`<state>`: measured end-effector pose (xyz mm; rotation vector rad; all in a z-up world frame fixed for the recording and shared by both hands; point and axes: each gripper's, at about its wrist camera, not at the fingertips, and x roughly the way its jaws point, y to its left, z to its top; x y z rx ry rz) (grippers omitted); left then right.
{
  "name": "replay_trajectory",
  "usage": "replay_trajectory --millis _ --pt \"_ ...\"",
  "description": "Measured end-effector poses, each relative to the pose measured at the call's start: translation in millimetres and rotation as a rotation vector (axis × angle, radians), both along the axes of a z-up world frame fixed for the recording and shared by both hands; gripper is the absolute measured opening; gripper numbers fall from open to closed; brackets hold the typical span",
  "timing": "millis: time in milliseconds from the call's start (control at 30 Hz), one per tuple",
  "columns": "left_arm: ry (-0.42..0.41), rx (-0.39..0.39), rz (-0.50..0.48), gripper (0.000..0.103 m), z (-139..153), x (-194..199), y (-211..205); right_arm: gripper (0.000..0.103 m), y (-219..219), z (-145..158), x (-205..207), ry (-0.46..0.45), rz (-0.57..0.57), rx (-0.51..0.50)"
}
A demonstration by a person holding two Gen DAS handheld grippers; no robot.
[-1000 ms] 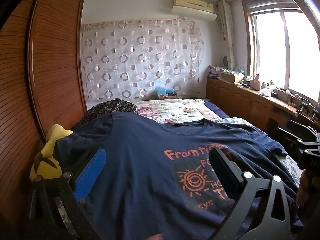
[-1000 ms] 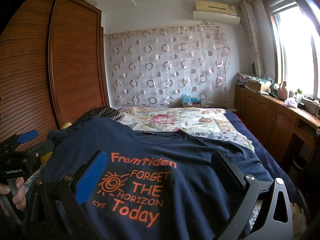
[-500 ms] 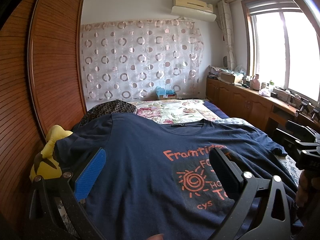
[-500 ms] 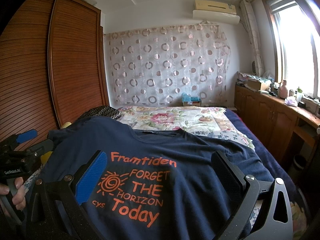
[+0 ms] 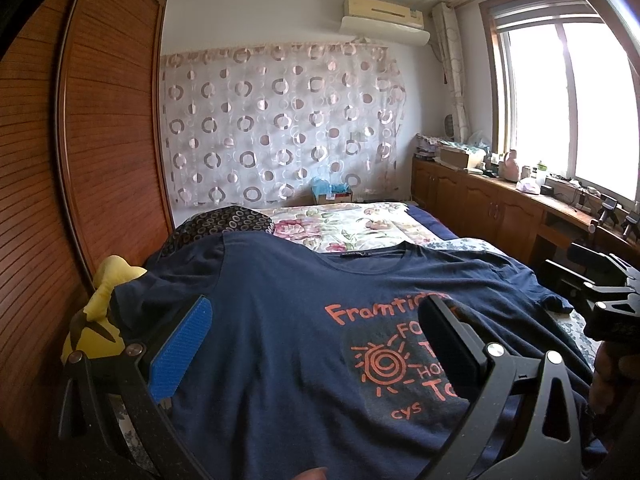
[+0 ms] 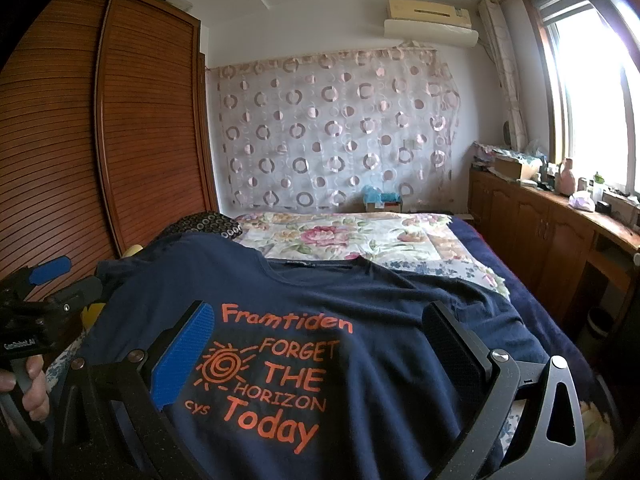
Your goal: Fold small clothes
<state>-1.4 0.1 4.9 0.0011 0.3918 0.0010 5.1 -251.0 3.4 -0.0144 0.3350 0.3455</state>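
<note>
Soft, light T-shirt (image 6: 360,304) lies flat on the bed (image 6: 360,236); each hand-held gripper (image 5: 316,344) (image 6: 320,344) gapes wide, so I'd pinch the hem corners

Navy T-shirt (image 6: 360,300) with orange lettering, centre frame; floral bedspread (image 6: 360,236) beyond; circle-patterned curtain (image 6: 340,132) at upper centre; yellow toy (image 5: 100,320) at left.
</note>
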Motion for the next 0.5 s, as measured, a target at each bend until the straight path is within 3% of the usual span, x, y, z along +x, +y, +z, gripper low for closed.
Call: replay_trajectory --millis 500 --pt "-0.004 0.002 0.000 0.103 2.4 -0.7 -1.1 0.103 -0.9 0.8 -0.5 0.003 0.000 0.003"
